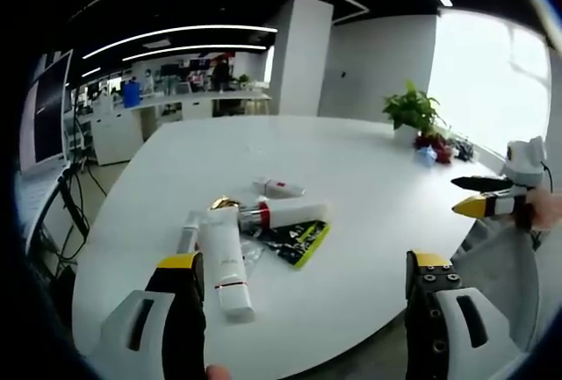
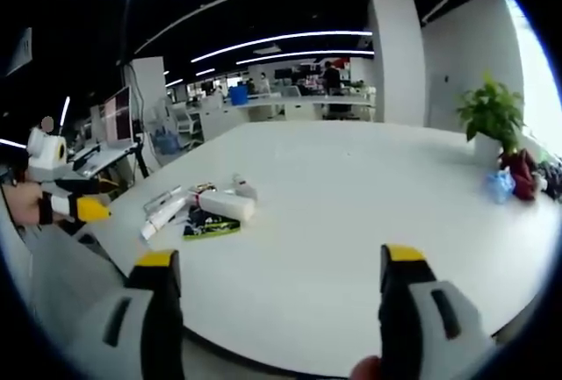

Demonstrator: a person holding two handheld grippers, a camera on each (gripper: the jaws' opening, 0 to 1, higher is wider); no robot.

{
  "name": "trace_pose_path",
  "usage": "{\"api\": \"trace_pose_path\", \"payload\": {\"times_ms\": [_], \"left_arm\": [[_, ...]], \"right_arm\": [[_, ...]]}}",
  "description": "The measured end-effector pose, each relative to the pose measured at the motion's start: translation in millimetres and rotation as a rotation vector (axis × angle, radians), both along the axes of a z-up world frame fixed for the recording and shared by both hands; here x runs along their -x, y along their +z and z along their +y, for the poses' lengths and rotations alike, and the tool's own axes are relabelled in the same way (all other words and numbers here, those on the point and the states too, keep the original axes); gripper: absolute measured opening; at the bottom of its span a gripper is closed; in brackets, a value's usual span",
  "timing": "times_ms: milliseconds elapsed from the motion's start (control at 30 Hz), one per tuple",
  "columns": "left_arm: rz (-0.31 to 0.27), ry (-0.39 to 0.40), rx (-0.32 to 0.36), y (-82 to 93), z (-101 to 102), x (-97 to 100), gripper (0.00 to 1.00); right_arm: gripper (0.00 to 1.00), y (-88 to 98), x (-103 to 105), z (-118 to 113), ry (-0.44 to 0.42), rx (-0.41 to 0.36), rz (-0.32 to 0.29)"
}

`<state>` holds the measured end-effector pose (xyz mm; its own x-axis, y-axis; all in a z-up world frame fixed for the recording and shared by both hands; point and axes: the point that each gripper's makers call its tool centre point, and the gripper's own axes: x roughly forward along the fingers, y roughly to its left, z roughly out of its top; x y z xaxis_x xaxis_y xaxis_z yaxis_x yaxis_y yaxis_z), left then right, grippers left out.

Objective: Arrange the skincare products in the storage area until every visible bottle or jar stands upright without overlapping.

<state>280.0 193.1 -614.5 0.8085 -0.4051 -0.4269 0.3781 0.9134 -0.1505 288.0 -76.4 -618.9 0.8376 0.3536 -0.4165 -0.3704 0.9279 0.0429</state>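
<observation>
Two tongs, left (image 1: 303,297) and right (image 2: 281,288), gape empty; white tube (image 1: 226,261) flat, cap toward left tongs

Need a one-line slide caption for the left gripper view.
Open left gripper hovers over skincare tubes lying flat on white table.

I count three white tubes (image 1: 226,266) lying flat centre-frame, plus one sachet (image 1: 299,241). One potted plant (image 1: 413,110) upper right, one table (image 1: 369,187).
</observation>
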Motion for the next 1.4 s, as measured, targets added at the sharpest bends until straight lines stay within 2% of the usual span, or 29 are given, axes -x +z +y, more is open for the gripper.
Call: {"api": "trace_pose_path", "payload": {"times_ms": [300, 733, 933, 1167, 1400], "left_arm": [[-0.003, -0.006, 0.002, 0.4, -1, 0.2, 0.93], [-0.018, 0.010, 0.005, 3.7, 2, -2.5, 0.93], [-0.013, 0.014, 0.014, 2.4, 3, -3.4, 0.92], [-0.016, -0.014, -0.023, 0.0, 2, -3.1, 0.92], [-0.008, -0.024, -0.031, -3.0, 1, -2.9, 0.94]], "right_arm": [[0.94, 2.5, 1, 10, 0.046, -0.024, 0.017], [0.95, -3.4, -12, 19, 0.127, 0.014, 0.054], [0.94, -0.7, -26, 28, 0.176, 0.033, 0.051], [0.92, -0.5, -46, 46, 0.255, 0.044, 0.048], [0.89, 3.2, -67, 65, 0.363, 0.083, 0.041]]}}
